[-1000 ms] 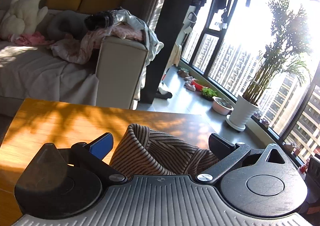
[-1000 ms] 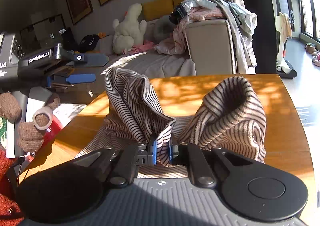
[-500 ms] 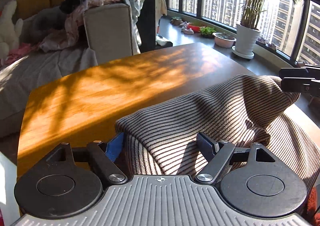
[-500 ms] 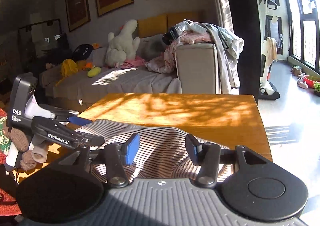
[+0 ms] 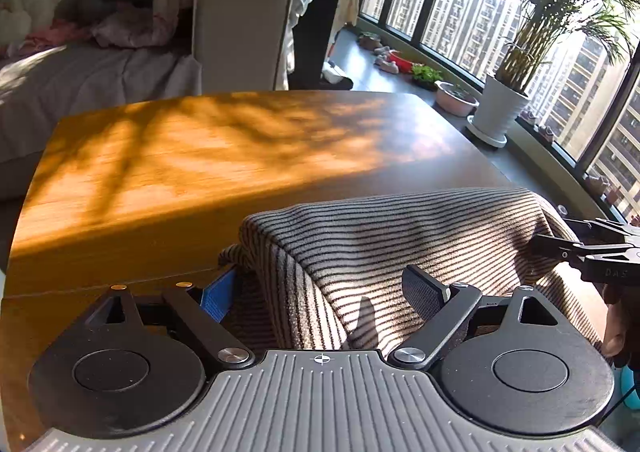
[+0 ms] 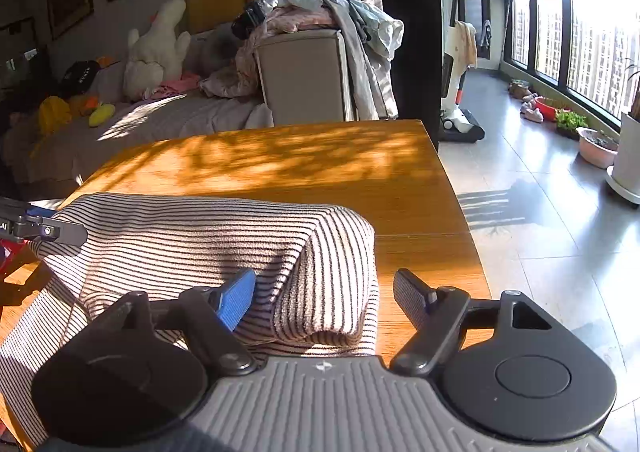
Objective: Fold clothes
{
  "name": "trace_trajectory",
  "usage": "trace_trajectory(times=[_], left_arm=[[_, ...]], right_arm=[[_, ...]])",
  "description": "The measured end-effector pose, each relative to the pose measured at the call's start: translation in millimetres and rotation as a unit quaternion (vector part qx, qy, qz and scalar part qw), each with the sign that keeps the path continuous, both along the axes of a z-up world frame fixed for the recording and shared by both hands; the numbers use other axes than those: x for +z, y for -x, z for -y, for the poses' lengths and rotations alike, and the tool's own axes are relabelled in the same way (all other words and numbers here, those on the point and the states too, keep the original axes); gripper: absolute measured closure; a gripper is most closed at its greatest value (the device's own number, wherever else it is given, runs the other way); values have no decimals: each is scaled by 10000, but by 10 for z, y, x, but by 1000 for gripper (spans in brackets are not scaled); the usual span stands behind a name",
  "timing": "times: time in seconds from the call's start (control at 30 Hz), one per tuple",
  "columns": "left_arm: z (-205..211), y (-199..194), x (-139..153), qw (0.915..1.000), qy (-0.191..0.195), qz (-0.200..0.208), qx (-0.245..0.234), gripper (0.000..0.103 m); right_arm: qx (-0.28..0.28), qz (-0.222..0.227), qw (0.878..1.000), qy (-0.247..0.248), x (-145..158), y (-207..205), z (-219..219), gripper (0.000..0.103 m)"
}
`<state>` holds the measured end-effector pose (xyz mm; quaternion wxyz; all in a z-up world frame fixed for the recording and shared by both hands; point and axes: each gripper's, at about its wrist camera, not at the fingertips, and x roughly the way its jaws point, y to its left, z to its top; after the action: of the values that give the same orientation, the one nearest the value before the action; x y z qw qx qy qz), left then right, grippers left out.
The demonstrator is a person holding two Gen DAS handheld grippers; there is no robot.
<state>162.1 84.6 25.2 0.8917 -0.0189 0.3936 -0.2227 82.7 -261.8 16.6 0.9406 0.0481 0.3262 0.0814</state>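
Observation:
A brown-and-white striped garment lies folded over on itself on the wooden table. My left gripper straddles the garment's left folded corner. Its jaws are opening, the cloth lies loose between them, and the pads do not press on it. My right gripper stands over the right folded corner. Its jaws are opening too, with the fold's end between them and unpinched. Each gripper shows at the edge of the other's view: the right gripper, the left gripper.
Behind the table stands a sofa with a heap of clothes on its arm and a white plush toy. Tiled floor, a potted plant and tall windows lie to the right, past the table's edge.
The right gripper was shut on a raised fold of the striped cloth and has let go. The cloth has dropped flat into a fold. Both grippers have sunk toward the table.

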Motion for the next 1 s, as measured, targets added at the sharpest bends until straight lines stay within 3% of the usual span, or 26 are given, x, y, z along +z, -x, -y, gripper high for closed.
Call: trace_trajectory(times=[0.03, 0.13, 0.43, 0.63, 0.77, 1.0], left_arm=[[31, -24, -33, 10000, 39, -43, -45, 15], [101, -133, -134, 9999, 19, -58, -118, 23], [-109, -964, -187, 9982, 356, 44, 490, 42], [-308, -1187, -103, 9961, 469, 35, 747, 64], [-321, -1003, -8, 9971, 388, 152, 630, 74], [-271, -399, 308, 9984, 226, 439, 260, 76]], right_arm=[[51, -62, 9999, -124, -42, -36, 3, 26], [266, -172, 9983, -489, -156, -164, -21, 47], [349, -20, 9992, -196, -155, -1086, -270, 48], [444, 72, 9989, -157, -132, -1593, -377, 52], [633, 303, 9975, -11, -21, -1490, -420, 72], [886, 653, 9937, -195, 366, -873, -298, 75]])
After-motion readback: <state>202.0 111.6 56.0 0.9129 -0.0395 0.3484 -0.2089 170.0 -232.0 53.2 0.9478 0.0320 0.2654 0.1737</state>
